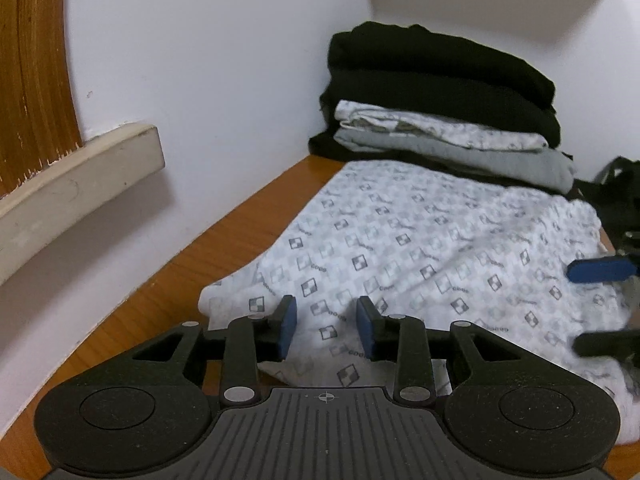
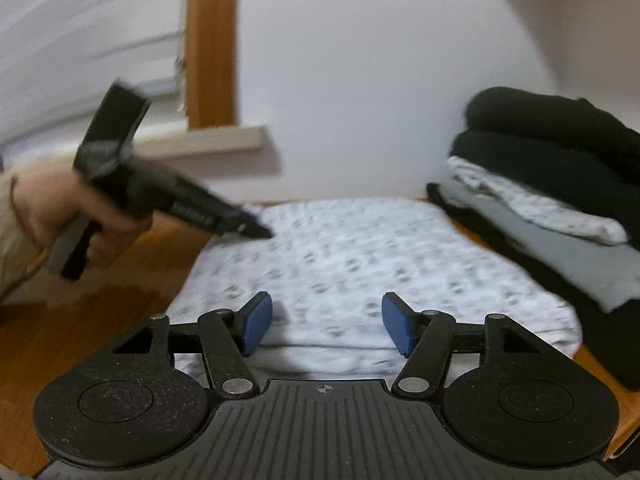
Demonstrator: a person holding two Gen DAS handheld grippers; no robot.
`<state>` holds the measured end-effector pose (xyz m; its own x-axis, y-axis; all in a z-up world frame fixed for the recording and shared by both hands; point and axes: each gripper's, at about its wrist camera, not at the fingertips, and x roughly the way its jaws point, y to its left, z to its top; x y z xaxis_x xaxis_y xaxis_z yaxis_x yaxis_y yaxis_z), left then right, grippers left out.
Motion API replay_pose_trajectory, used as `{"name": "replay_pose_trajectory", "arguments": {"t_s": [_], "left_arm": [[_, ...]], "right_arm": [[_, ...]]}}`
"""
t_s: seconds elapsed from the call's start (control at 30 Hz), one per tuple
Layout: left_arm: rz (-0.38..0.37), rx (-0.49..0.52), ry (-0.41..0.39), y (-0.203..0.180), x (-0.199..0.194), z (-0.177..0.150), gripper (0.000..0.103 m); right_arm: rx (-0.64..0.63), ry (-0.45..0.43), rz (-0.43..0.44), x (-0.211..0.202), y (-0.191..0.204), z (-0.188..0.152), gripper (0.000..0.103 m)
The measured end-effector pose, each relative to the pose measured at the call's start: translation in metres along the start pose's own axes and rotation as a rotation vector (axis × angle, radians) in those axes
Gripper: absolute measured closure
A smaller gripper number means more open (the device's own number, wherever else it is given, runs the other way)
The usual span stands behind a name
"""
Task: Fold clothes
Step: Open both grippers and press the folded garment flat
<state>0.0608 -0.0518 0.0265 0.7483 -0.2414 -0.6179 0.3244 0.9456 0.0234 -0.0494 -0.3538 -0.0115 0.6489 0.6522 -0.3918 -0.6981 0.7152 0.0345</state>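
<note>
Wooden surface (image 1: 256, 216) runs along a white wall (image 1: 224, 60) and carries a white garment with a grey checkered print (image 1: 420, 248), folded flat at its middle. Behind it, touching its far edge, sits a stack of folded clothes (image 1: 440, 120): black, patterned white, grey. Left gripper (image 1: 326, 328) hovers over the garment's near edge, jaws parted and empty. Right gripper (image 2: 327, 324) hovers likewise, jaws spread wide, empty. A hand (image 2: 60, 208) grips the left gripper's handle.
</note>
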Motion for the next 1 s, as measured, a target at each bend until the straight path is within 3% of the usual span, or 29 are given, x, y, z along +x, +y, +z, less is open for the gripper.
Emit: {"name": "replay_pose_trajectory", "arguments": {"t_s": [0.13,0.43,0.7,1.0], "left_arm": [[-0.007,0.008,0.021,-0.002,-0.008,-0.002,0.067],[-0.02,0.022,0.048,-0.012,-0.035,-0.014,0.067],[-0.013,0.01,0.014,-0.013,-0.042,-0.021,0.066],[-0.009,0.012,0.014,-0.014,-0.042,-0.021,0.066]], "right_arm": [[-0.028,0.031,0.011,0.009,0.018,-0.002,0.042],[-0.024,0.054,0.055,-0.012,0.009,-0.007,0.042],[0.006,-0.014,0.038,-0.015,0.01,-0.018,0.041],[0.003,-0.024,0.03,-0.014,0.011,-0.019,0.041]]}}
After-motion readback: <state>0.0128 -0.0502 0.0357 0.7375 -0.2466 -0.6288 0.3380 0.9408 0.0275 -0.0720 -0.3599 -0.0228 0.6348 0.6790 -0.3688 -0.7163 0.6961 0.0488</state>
